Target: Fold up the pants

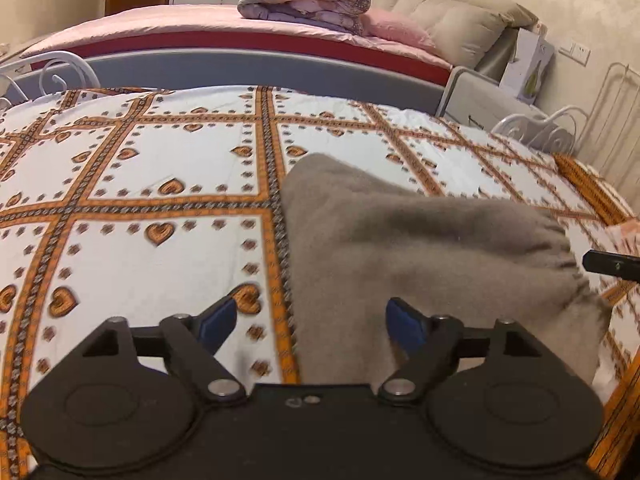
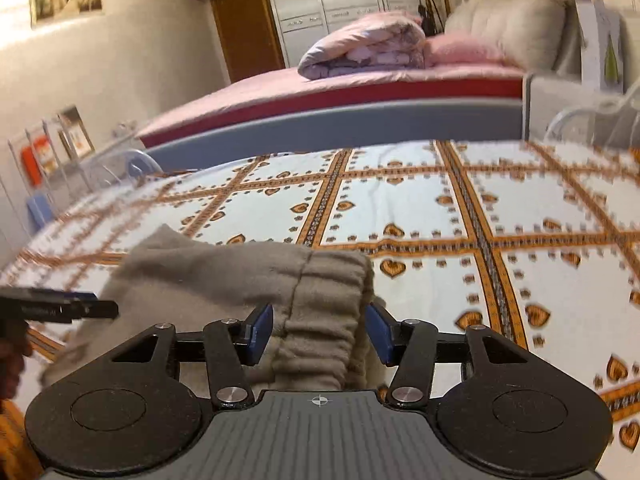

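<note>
Pants (image 1: 420,248) of grey-brown fleece lie in a raised heap on a bedspread (image 1: 160,168), white with orange bands and heart motifs, which covers the near bed. In the right wrist view the ribbed waistband (image 2: 328,304) of the pants (image 2: 224,276) faces the camera and bunches up between the blue pads.

Beyond the near bed stands a second bed (image 1: 248,40) with a pink sheet, a red band along its side and a grey rail. It bears a folded quilt (image 1: 308,0) and a pink pillow (image 1: 400,30), with beige cushions (image 1: 460,20) at its head. A white box (image 1: 528,68) stands beside that bed, on a grey cabinet; what is in it cannot be told. White wardrobe doors (image 2: 332,4) fill the far wall.

The left gripper (image 1: 310,324) hangs over the near edge of the heap with its jaws wide apart; one pad sits over the bedspread, the other over the cloth, and neither pinches anything. The right gripper (image 2: 320,334) has its jaws apart on either side of the waistband, the pads close to the cloth or just touching it, not clamped. Each gripper's black tip shows at the edge of the other's view.
</note>
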Action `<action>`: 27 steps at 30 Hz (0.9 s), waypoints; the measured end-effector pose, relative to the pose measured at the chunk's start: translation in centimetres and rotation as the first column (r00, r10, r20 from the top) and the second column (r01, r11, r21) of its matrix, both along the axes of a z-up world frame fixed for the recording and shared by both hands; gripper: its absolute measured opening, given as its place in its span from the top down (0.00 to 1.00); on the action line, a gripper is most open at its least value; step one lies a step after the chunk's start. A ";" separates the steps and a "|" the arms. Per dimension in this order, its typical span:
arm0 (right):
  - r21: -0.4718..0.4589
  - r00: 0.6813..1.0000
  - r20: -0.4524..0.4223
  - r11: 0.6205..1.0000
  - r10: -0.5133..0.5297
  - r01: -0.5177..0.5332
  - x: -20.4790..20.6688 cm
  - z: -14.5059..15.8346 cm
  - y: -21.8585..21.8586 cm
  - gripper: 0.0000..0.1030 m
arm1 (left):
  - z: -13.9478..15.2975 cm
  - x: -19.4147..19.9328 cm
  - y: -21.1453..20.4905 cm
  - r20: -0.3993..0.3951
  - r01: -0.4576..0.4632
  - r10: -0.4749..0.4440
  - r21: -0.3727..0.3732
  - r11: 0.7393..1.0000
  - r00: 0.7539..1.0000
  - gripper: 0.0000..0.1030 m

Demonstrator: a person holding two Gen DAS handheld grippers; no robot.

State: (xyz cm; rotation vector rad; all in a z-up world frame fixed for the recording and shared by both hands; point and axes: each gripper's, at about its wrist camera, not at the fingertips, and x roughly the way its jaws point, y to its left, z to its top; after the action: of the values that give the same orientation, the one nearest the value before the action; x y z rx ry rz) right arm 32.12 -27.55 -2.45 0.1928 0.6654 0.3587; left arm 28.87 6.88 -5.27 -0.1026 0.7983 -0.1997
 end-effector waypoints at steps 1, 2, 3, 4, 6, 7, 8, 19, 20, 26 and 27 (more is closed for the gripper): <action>0.027 0.999 -0.034 1.000 0.000 0.001 0.2 -0.3 -0.6 0.45 | -0.2 -0.2 0.2 -0.006 -0.002 0.002 -0.002 1.000 1.000 0.20; 0.059 0.997 -0.076 0.998 -0.004 0.008 0.3 -0.8 -1.3 0.36 | -0.4 -0.4 0.5 -0.016 -0.004 0.004 -0.023 1.000 1.000 0.18; 0.099 0.993 -0.117 0.995 -0.005 0.017 0.2 -1.3 -1.9 0.32 | -0.6 -0.4 0.8 -0.031 -0.008 0.006 -0.057 0.998 0.999 0.17; 0.152 0.986 -0.164 0.988 -0.002 0.027 0.4 -2.2 -2.6 0.32 | -0.9 -0.4 1.1 -0.050 -0.013 0.009 -0.092 0.996 0.999 0.16; 0.259 0.970 -0.241 0.965 0.014 0.051 0.4 -3.8 -3.8 0.31 | -1.2 -0.3 1.5 -0.077 -0.021 0.010 -0.142 0.990 0.997 0.14; 0.310 0.962 -0.273 0.948 0.019 0.069 0.5 -4.4 -4.3 0.31 | -1.4 -0.1 1.6 -0.090 -0.028 0.013 -0.163 0.986 0.996 0.14; 0.347 0.956 -0.292 0.933 0.014 0.092 0.4 -4.9 -4.9 0.31 | -1.5 0.0 1.7 -0.100 -0.037 0.019 -0.179 0.983 0.995 0.13; 0.609 0.922 -0.382 0.768 0.062 0.200 2.5 -7.1 -7.9 0.07 | -3.3 2.4 2.6 -0.132 0.020 -0.066 -0.322 0.946 0.989 0.12; 0.612 0.920 -0.384 0.767 0.075 0.193 2.7 -7.1 -7.8 0.07 | -3.4 2.5 2.6 -0.129 0.024 -0.070 -0.326 0.945 0.989 0.13; 0.613 0.925 -0.360 0.779 0.126 0.133 4.1 -7.4 -6.4 0.07 | -3.9 4.0 2.2 -0.109 0.070 -0.116 -0.354 0.932 0.987 0.13; 0.608 0.926 -0.355 0.785 0.130 0.123 4.5 -7.5 -6.2 0.09 | -4.0 4.2 2.3 -0.108 0.067 -0.114 -0.366 0.928 0.988 0.13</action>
State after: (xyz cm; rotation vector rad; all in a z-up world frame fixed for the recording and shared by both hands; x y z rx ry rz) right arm 36.59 -33.78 -9.97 0.9216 0.9161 0.5474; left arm 33.12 9.15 -9.29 -0.4313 0.8882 -0.4313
